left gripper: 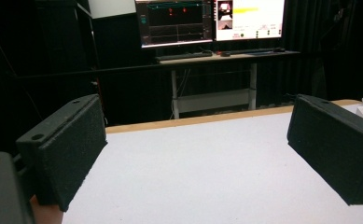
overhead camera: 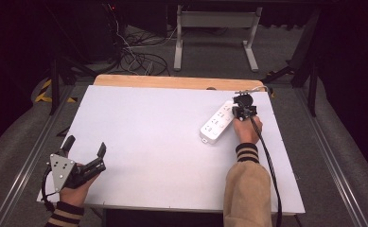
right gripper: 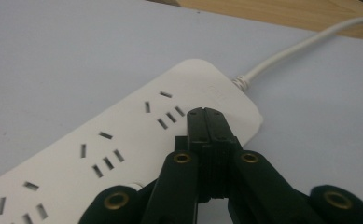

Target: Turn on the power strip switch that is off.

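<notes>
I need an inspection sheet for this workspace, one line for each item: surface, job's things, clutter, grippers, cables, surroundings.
Surface: white table top with a wooden edge along the far side.
Job's things: white power strip lying flat on the right far part, sockets up, nothing plugged in.
Clutter: nothing seen.
Grippers: right gripper shut, tips over the cord end of the strip; contact cannot be told. Left gripper open, nothing between the jaws, at the near left corner.
Cables: strip's white cord runs off over the wooden edge; a black cable trails from the right gripper; loose cables on the floor beyond.
Surroundings: dark room, a desk with monitors beyond the table.
</notes>
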`<state>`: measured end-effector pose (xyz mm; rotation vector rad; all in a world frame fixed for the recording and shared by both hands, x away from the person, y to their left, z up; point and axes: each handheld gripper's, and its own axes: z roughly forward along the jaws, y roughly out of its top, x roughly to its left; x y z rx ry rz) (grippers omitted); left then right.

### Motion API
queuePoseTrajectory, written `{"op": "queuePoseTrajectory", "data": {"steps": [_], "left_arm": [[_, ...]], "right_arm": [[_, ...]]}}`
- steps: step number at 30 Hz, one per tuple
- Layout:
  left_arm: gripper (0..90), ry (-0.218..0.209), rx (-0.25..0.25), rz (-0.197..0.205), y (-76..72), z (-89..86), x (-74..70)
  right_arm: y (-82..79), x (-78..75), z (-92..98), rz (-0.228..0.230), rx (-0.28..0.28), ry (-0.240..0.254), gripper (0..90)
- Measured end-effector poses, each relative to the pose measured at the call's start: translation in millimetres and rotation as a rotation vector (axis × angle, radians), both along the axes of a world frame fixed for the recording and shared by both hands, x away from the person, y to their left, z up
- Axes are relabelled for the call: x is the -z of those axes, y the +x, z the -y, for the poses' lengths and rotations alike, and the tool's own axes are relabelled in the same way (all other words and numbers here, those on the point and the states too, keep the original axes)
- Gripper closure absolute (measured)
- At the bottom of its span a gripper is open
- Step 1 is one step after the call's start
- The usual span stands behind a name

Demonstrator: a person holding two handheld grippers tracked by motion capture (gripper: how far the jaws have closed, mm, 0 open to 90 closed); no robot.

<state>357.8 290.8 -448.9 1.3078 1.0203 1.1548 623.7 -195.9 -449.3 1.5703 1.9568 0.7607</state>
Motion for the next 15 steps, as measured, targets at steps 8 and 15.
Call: {"op": "queuePoseTrajectory", "data": {"steps": [8, 15], "left_arm": [[5.1, -0.004, 0.001, 0.001, 0.2, -0.2, 0.2], [5.1, 0.004, 0.005, -0.003, 1.3, 1.0, 0.7]], "right_arm": [[-2.0, -0.4, 4.2, 0.012, -0.012, -0.001, 90.0], [-0.9, 0.6, 5.1, 0.014, -0.037, 0.022, 90.0]]}}
